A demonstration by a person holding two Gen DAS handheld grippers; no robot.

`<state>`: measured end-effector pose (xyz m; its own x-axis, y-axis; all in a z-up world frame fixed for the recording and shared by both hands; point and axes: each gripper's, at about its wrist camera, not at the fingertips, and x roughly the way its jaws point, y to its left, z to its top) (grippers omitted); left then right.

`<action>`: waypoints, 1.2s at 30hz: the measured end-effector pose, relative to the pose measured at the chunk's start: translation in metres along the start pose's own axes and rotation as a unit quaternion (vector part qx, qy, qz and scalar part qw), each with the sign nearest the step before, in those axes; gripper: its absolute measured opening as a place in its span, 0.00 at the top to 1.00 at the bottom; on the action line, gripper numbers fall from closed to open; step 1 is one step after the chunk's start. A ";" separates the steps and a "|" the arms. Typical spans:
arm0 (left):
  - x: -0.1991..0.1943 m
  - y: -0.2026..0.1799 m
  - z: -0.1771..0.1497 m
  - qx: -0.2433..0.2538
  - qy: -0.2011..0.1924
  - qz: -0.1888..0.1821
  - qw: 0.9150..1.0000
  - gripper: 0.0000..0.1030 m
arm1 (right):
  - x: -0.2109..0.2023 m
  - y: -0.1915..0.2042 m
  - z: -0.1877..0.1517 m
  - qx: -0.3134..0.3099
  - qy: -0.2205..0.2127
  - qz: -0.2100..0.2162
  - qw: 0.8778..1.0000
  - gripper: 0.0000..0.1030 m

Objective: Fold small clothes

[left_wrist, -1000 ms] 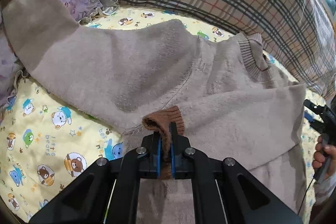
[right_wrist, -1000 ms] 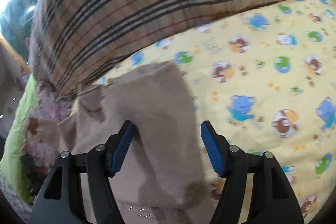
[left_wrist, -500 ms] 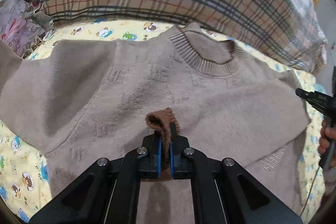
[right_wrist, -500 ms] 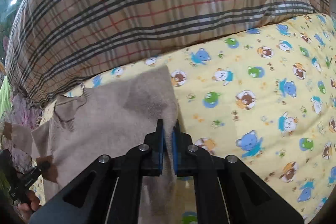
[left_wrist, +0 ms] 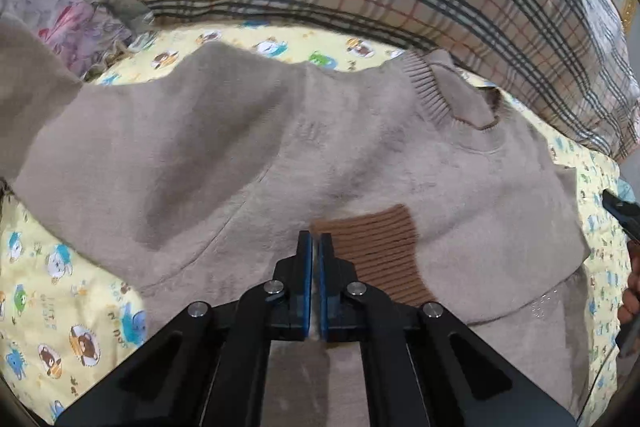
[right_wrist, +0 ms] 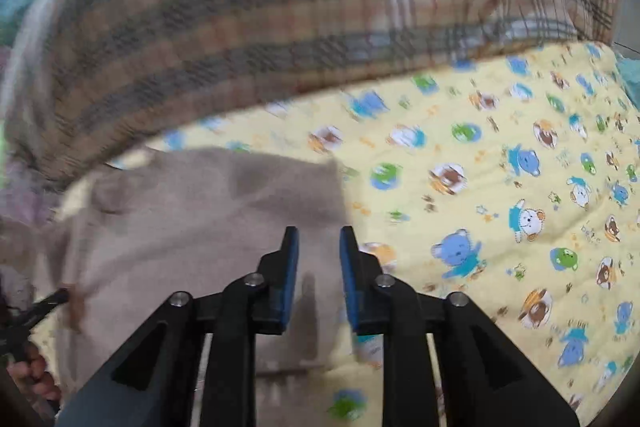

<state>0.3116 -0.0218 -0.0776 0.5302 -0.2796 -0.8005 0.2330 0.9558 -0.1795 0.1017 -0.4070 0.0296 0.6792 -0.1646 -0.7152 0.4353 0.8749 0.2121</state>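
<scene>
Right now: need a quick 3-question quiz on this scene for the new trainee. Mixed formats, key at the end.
1. True or false: the right gripper has its jaws apart.
2. The brown cuff lies flat on: A) the sweater B) a chair C) a table.
3. Fill in: the yellow sheet under the sweater is printed with cartoon ____.

Key: 1 true; 2 A; 3 bears.

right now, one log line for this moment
left gripper: shut, off cuff | right gripper: open over sweater | sleeve folded
</scene>
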 end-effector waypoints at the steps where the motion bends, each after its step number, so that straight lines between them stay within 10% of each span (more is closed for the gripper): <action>1: -0.001 0.005 -0.003 -0.008 0.005 0.000 1.000 1.00 | -0.005 0.008 -0.003 -0.004 -0.006 0.025 1.000 0.56; 5: -0.003 0.018 -0.010 -0.046 0.034 -0.061 0.996 0.99 | 0.010 0.047 -0.024 -0.009 0.037 0.130 0.991 0.42; 7: -0.003 0.019 -0.012 -0.055 0.049 -0.089 0.993 0.82 | 0.019 0.064 -0.034 -0.020 0.055 0.154 0.986 0.42; 10: 0.003 0.015 -0.009 -0.066 0.058 -0.102 0.991 0.53 | 0.022 0.077 -0.047 -0.026 0.061 0.154 0.986 0.42; 17: 0.018 -0.003 -0.009 -0.099 0.088 -0.197 0.971 0.53 | 0.018 0.059 -0.052 -0.002 0.060 0.119 0.991 0.42; 24: 0.000 0.004 -0.012 -0.085 0.053 -0.182 0.978 0.39 | 0.007 0.042 -0.047 0.017 0.037 0.103 0.994 0.42; 27: 0.023 -0.002 -0.003 -0.076 0.072 -0.141 0.984 0.44 | 0.009 0.046 -0.047 0.017 0.038 0.109 0.993 0.42; 30: 0.033 -0.019 0.002 -0.049 0.073 -0.127 0.988 0.95 | 0.009 0.051 -0.048 0.016 0.039 0.109 0.993 0.42; 36: -0.023 -0.019 0.002 -0.028 -0.007 -0.107 0.994 0.96 | 0.008 0.057 -0.042 0.008 0.036 0.107 0.994 0.42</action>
<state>0.2961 -0.0333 -0.0546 0.4843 -0.4780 -0.7328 0.2963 0.8777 -0.3767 0.1070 -0.3395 0.0083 0.7131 0.0572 -0.6987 0.2965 0.8785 0.3745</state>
